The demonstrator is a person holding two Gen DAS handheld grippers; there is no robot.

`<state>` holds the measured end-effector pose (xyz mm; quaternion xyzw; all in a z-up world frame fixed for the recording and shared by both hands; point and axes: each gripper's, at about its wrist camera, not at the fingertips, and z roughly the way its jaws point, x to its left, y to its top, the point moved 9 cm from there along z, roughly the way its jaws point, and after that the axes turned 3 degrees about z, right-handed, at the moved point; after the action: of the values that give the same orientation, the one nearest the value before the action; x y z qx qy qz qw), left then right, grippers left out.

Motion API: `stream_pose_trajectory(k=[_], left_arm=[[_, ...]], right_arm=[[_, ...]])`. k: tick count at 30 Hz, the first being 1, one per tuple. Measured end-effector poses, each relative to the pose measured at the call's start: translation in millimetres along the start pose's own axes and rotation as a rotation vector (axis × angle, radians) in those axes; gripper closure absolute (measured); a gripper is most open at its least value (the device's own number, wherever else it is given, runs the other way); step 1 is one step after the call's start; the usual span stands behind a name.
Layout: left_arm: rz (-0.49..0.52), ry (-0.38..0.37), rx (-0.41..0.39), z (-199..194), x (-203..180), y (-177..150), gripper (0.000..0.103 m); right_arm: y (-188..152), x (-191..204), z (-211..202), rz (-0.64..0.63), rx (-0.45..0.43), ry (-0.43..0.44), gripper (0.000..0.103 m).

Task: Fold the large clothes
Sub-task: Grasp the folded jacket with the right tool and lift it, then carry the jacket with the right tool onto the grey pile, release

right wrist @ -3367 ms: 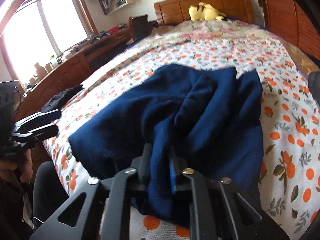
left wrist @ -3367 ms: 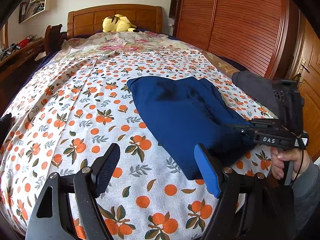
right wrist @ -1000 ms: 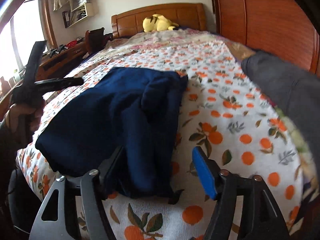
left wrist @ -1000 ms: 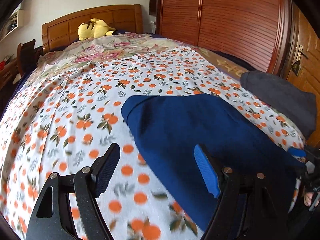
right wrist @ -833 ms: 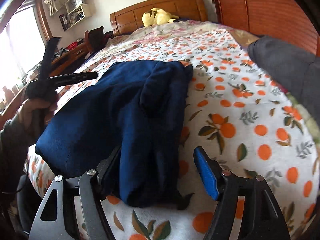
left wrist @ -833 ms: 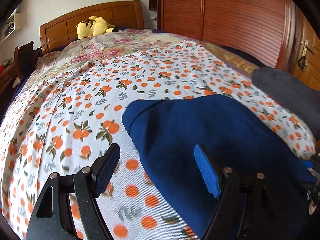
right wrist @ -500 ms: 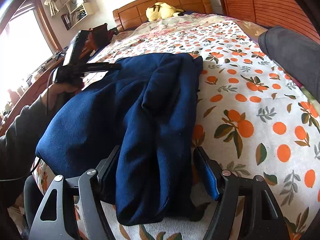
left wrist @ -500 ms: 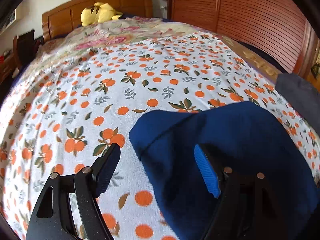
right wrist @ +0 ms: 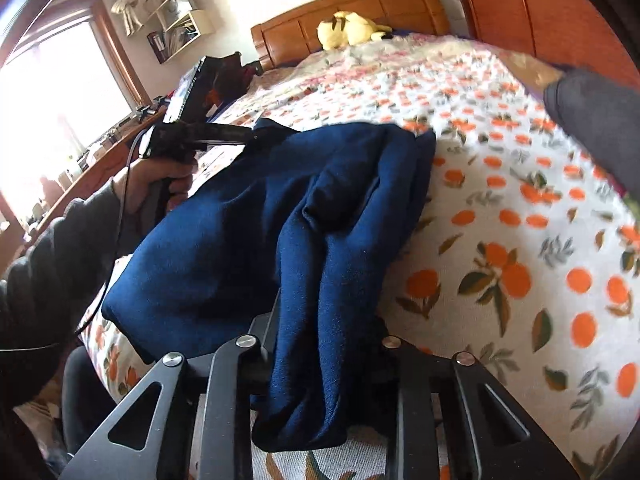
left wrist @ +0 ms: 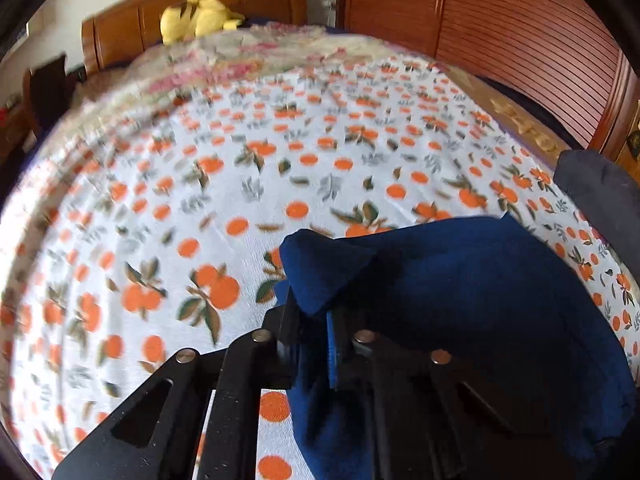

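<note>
left gripper (left wrist: 310, 344): jaws clamped on a corner of the navy garment (left wrist: 460, 292) | right gripper (right wrist: 320, 360): jaws clamped on its near folded edge | garment spread ahead of both on the bed (left wrist: 200, 184)

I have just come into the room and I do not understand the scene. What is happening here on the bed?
A person is folding a dark blue garment on a bed with an orange-print sheet. The left gripper is shut on one corner of the garment, and the right gripper is shut on a bunched edge of it. A dark grey garment lies at the bed's right side, and a yellow plush toy sits by the headboard.
</note>
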<state>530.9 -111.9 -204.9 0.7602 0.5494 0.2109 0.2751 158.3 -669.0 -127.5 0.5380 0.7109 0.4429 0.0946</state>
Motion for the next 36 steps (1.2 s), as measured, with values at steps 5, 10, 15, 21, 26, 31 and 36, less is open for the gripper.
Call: stream_pose_trajectory(k=[5, 10, 15, 21, 26, 31, 36], left_arm=[[0.025, 0.013, -0.120, -62, -20, 28, 0.093], [0.088, 0.037, -0.223, -117, -58, 58, 0.094], [0.102, 0.015, -0.334, -165, -105, 98, 0.094], [0.156, -0.056, -0.441, -195, -201, 153, 0.094], [0.169, -0.142, -0.491, -200, -281, 199, 0.094], [0.208, -0.215, -0.437, -164, -348, 218, 0.091], [0.287, -0.266, -0.301, -111, -390, 188, 0.086]], right_arm=[[14, 8, -23, -0.042, -0.075, 0.018, 0.082], [32, 3, -67, -0.103, -0.186, -0.028, 0.083], [56, -35, -129, -0.126, -0.282, -0.111, 0.084], [95, -95, -227, -0.191, -0.371, -0.289, 0.084], [122, -154, -295, -0.189, -0.413, -0.438, 0.084], [124, -227, -325, -0.138, -0.365, -0.561, 0.084], [96, -308, -310, -0.052, -0.268, -0.690, 0.075]])
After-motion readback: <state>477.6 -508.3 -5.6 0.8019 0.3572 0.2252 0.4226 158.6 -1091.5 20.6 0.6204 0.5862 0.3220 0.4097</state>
